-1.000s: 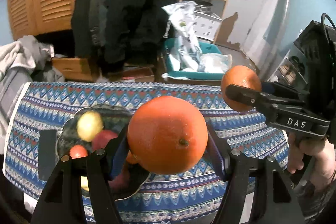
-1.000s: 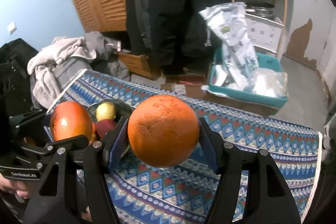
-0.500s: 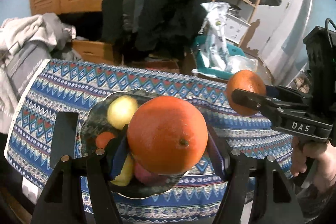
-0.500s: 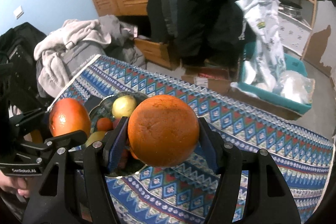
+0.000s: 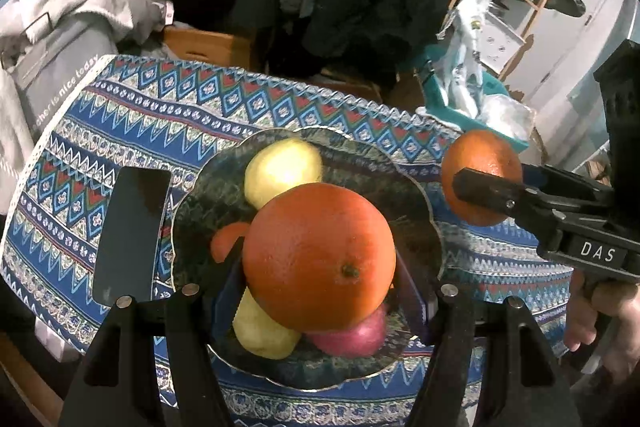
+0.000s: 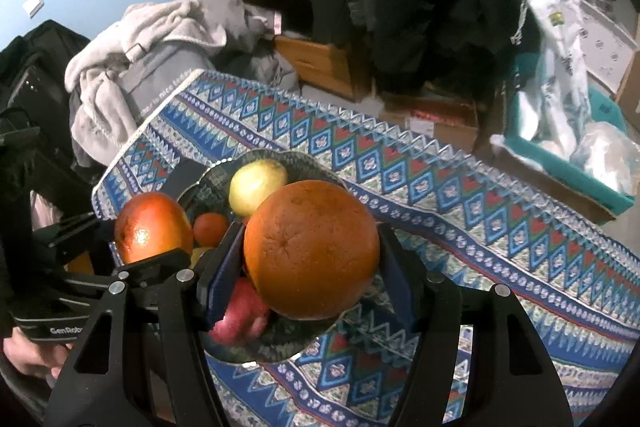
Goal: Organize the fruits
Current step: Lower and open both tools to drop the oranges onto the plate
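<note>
Both grippers are tipped steeply down over the table. The left gripper (image 5: 320,283) pinches a large orange (image 5: 319,255) between its blue pads, hanging right above the dark fruit bowl (image 5: 416,187). The right gripper (image 6: 310,267) clamps a second orange (image 6: 311,250), seen from the left wrist at three o'clock, just past the bowl's right rim.

In the bowl: a yellow apple (image 5: 282,169) at twelve o'clock, a small red-orange fruit (image 5: 228,241) at nine, a pale yellow fruit (image 5: 262,331) and a red apple (image 5: 348,337) low at six. A black phone (image 5: 130,237) lies flat at nine o'clock, just beside the bowl's rim.

The patterned tablecloth (image 6: 500,211) runs wide and bare towards three o'clock in the right wrist view. A hand (image 5: 600,315) grips the right handle.
</note>
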The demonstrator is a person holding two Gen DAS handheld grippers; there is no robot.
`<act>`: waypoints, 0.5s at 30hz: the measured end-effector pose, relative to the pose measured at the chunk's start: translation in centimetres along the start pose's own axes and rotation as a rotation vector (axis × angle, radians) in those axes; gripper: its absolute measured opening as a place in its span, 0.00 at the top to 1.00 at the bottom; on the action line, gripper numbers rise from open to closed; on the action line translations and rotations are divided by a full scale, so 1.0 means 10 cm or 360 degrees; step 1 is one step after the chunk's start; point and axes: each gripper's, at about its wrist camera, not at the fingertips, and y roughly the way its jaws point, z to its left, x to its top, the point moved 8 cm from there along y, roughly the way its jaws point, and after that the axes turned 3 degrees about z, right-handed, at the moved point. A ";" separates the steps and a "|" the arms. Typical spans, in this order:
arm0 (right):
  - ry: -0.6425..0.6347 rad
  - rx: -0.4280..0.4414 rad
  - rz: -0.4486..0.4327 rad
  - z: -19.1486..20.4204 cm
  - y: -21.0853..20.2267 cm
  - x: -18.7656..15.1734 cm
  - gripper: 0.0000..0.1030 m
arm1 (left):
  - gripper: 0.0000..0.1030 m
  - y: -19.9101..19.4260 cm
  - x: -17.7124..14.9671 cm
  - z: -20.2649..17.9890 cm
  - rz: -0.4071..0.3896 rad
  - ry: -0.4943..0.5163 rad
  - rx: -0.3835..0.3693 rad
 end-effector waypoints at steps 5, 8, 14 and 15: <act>0.0004 0.0026 0.0059 0.03 0.22 -0.04 0.37 | 0.33 0.13 -0.01 0.08 0.0035 -0.0027 0.0006; 0.0006 0.0041 0.0096 0.03 0.32 -0.07 0.37 | 0.32 0.21 -0.03 0.12 0.0058 -0.0040 0.0017; 0.0016 0.0052 0.0162 0.01 0.50 -0.14 0.37 | 0.32 0.35 -0.07 0.19 0.0122 -0.0084 0.0036; 0.0017 0.0054 0.0172 0.00 0.52 -0.15 0.37 | 0.32 0.39 -0.09 0.20 0.0138 -0.0090 0.0038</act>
